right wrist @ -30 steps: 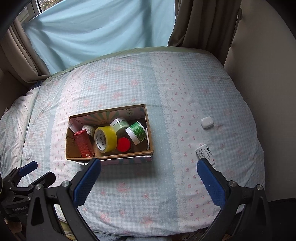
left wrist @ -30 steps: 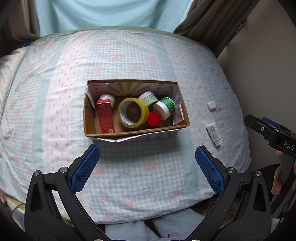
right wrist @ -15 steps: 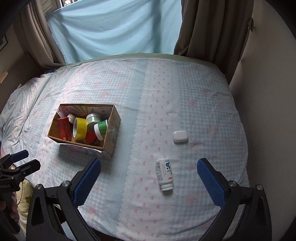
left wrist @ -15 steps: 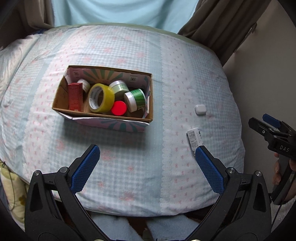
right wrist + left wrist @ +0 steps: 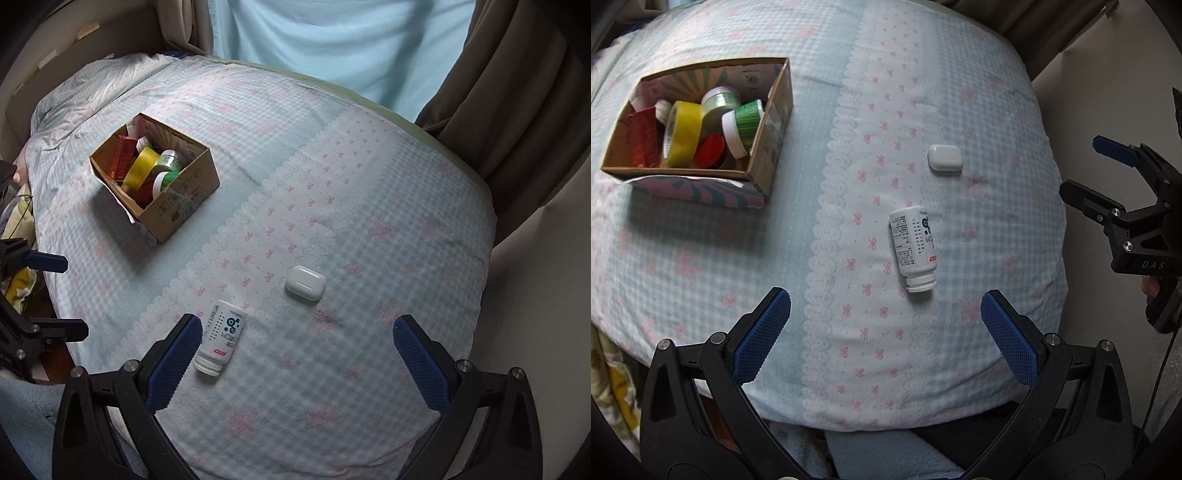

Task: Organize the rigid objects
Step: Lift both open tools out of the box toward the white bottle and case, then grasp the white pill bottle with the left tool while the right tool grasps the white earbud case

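left wrist view: we are holding the left tongs (image 5: 885, 325) released and empty above the bed (image 5: 701, 266), fingers spread to either side of the white bottle (image 5: 914, 248), which is lying on its side with its cap toward us. the white earbud case (image 5: 944, 158) is lying just beyond it. the cardboard box (image 5: 764, 144), well apart to the left, is holding the yellow tape roll (image 5: 681, 133) and jars. we are judging this an approach to the two loose items.

right wrist view: we are holding the right tongs (image 5: 297, 345) released and empty, the left finger just beside the bottle (image 5: 221, 341), the case (image 5: 305, 284) between the fingers further ahead. the next move is calling for lowering onto one item; nothing is blocking the way to the box (image 5: 184, 206).
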`<state>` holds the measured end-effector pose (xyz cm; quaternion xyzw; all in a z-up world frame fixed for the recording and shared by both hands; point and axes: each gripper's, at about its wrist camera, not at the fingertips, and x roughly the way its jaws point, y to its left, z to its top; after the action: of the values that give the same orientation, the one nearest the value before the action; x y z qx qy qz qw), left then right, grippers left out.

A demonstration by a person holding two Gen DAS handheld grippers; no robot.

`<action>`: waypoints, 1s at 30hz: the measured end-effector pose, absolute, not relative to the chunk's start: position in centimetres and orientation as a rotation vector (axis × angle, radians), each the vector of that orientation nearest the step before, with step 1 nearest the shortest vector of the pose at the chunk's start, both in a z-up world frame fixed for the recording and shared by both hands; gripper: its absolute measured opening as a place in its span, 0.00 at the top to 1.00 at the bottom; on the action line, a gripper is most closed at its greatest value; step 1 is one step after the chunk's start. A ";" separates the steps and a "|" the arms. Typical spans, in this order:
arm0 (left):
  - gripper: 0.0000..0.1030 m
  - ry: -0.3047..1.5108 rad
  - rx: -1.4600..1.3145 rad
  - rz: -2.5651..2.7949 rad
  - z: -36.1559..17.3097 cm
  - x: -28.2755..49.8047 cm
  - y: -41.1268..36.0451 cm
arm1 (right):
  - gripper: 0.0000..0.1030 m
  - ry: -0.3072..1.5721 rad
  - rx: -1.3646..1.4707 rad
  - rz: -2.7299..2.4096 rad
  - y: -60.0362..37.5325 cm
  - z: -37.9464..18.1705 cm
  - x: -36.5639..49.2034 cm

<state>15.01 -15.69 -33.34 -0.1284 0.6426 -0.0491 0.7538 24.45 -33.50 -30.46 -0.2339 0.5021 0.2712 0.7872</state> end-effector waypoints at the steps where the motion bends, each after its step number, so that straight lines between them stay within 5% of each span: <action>1: 0.00 1.410 -0.289 -0.101 -34.3 15.6 -16.2 | 0.00 1.087 -0.538 0.612 -33.7 -31.4 25.0; 7: 0.01 1.451 -0.304 -0.079 -40.9 19.1 -19.3 | 0.01 1.095 -0.789 0.793 -33.1 -38.5 28.2; 17: 0.12 1.541 -0.417 -0.053 -49.4 21.9 -22.2 | 0.19 1.112 -1.100 1.052 -29.5 -49.2 31.0; 20: 0.28 1.577 -0.394 -0.070 -51.0 22.4 -23.3 | 0.27 1.114 -1.136 1.093 -28.7 -50.8 31.3; 26: 0.43 1.571 -0.385 -0.059 -51.5 23.0 -23.7 | 0.30 1.150 -1.146 1.153 -28.0 -51.8 31.8; 27: 0.55 1.574 -0.375 -0.048 -51.6 23.2 -23.5 | 0.36 1.159 -1.147 1.160 -27.7 -51.7 31.8; 30: 0.55 1.572 -0.436 -0.068 -51.8 23.4 -22.7 | 0.56 1.179 -1.137 1.147 -27.7 -51.2 32.2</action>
<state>23.44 -22.67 -51.81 -0.1945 0.7014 -0.0304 0.6850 32.19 -27.75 -51.23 -0.4785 0.4961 0.4828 0.5403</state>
